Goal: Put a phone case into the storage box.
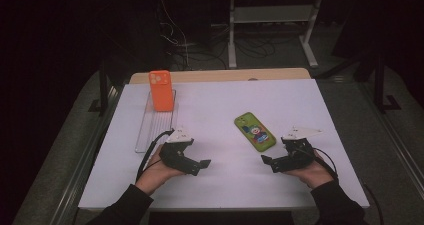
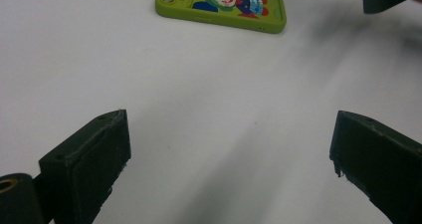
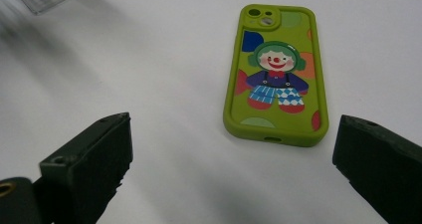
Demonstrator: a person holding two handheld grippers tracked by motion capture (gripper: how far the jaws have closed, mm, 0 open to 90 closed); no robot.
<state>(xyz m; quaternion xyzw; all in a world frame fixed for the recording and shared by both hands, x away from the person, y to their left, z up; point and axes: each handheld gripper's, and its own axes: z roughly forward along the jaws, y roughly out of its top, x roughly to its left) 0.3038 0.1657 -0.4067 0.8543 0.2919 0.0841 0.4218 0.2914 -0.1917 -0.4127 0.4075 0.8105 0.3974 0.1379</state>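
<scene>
The right gripper (image 1: 268, 163) rests low over the white table (image 1: 220, 185) with its jaws spread wide and nothing between them, and the green phone case (image 3: 276, 74) lies flat just ahead of it, a little toward its right jaw, camera cut-out at the far end and the clown picture facing up. The left gripper (image 1: 200, 166) is likewise wide open and empty; from its own view the same case sits well ahead and off to its left, with the tip of the other gripper showing farther off to the right. Beyond the left gripper, away from the person, an orange phone case (image 1: 161, 90) stands upright at the far end of a clear ribbed tray (image 1: 150, 130). The likely next job is lifting the green case, and the risks lie in its shape — it is thin, lies flush on the smooth table and gives the jaws little edge to bite. A grip that closes across its width from above could skid it forward instead of lifting it, and a pinch on the soft rim alone could let it bend and slip out. Approaching off-centre, as the right gripper now stands, might catch one corner only and spin the case — squaring up first looks wise.
</scene>
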